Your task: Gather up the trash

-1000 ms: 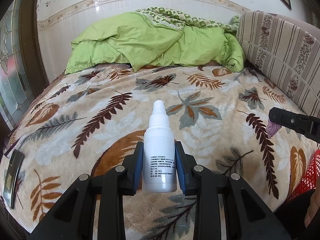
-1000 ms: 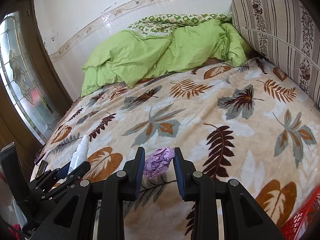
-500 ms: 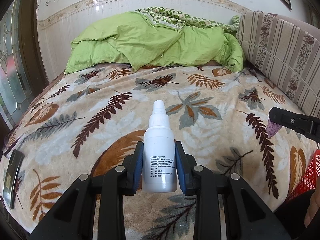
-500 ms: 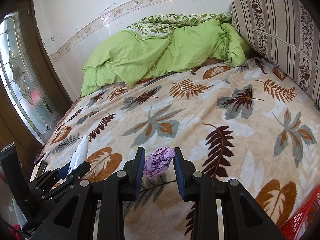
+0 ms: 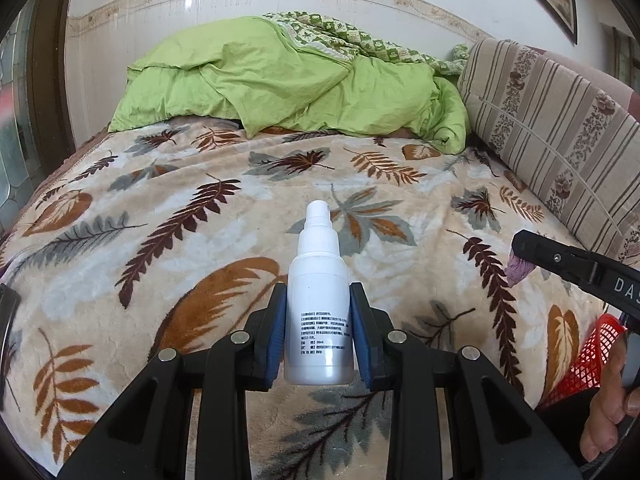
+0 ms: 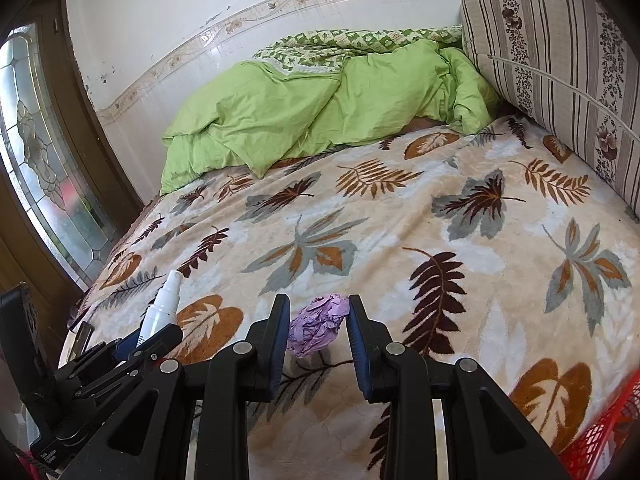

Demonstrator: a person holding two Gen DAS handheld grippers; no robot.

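A bed [image 5: 168, 240] covered by a leaf-patterned blanket was recorded, with a crumpled green duvet [image 5: 288, 92] heaped at the far end against the tiled wall and a striped cushion [image 5: 560, 128] along the right side. A red mesh basket [image 5: 596, 356] was seen at the lower right edge of the bed, only partly in view

The left gripper [image 5: 319, 332] was held above the blanket with its fingers pinching a white spray bottle [image 5: 319, 300] by the body, nozzle pointing away. The right gripper [image 6: 319, 340] was held with its fingers closed on a crumpled purple paper [image 6: 318, 330]; whether the paper had been lifted clear of the blanket could not be told. In the left wrist view the same paper [image 5: 519, 269] was seen at the tip of the right gripper [image 5: 532, 252]

Progress, as judged: two items were grasped, neither was yet in the basket, so the drop-off of both was left. A dark flat object [image 5: 7, 316] lay at the left edge of the bed; whether it counted as trash could not be told. The basket's contents were hidden

Compared with one second and half a second earlier, almost nothing was found changed: both grips and both items were in the same positions, with only a very slight shift of framing
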